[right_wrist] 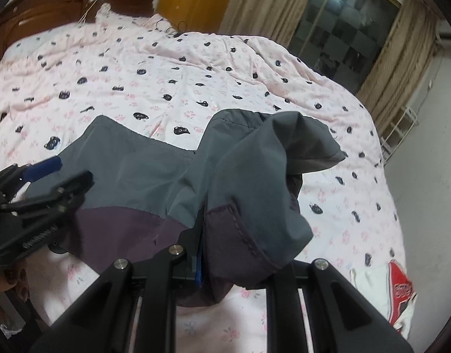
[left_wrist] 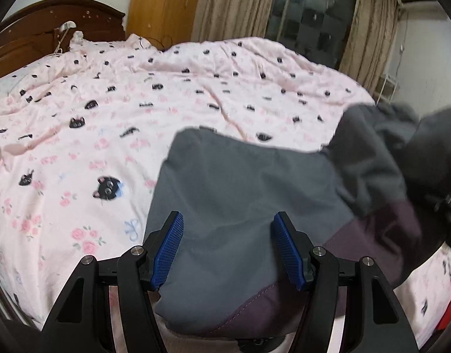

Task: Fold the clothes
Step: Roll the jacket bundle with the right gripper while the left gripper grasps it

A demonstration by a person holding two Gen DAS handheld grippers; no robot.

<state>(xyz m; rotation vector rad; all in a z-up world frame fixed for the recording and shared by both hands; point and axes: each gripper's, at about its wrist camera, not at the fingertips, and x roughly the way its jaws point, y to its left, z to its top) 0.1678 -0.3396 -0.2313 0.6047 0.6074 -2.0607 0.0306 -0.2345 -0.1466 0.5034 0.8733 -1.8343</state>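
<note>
Left gripper (left_wrist: pixel 228 232) pointing down and forward over the bed (left_wrist: pixel 107 111), blue-padded fingers (left_wrist: pixel 169 250) standing spread, nothing pinched between them. Grey and purple garment (left_wrist: pixel 240 182) lying just under and ahead of the spread fingers, fabric passing between the pads; contact with the pads not resolvable. Purple panel showing nearest the finger bases, grey panel running forward from the tips.

Right gripper (right_wrist: pixel 203 235) tilting down toward the bed, fingers pressed close together and pinching a fold of the same garment (right_wrist: pixel 249 176). Fabric draping over the right-hand finger and hiding it; only a sliver of blue pad (right_wrist: pixel 198 267) showing at the left-hand one. Grey part rising ahead of the fingertips in a loose, lifted bunch; purple stitched edge sitting right at the pinch.

In the right wrist view, left gripper (right_wrist: pixel 53 173) appearing far to the left of the right fingers, blurred, over the flat grey part of the garment. Part of a hand (right_wrist: pixel 10 282) showing at the lower left edge behind it.

Red and white item (right_wrist: pixel 399 288) lying on the bed to the right of the right fingers, well apart from the garment; printed lettering on it too blurred to read. White lettering on the left gripper body also unreadable.
</note>
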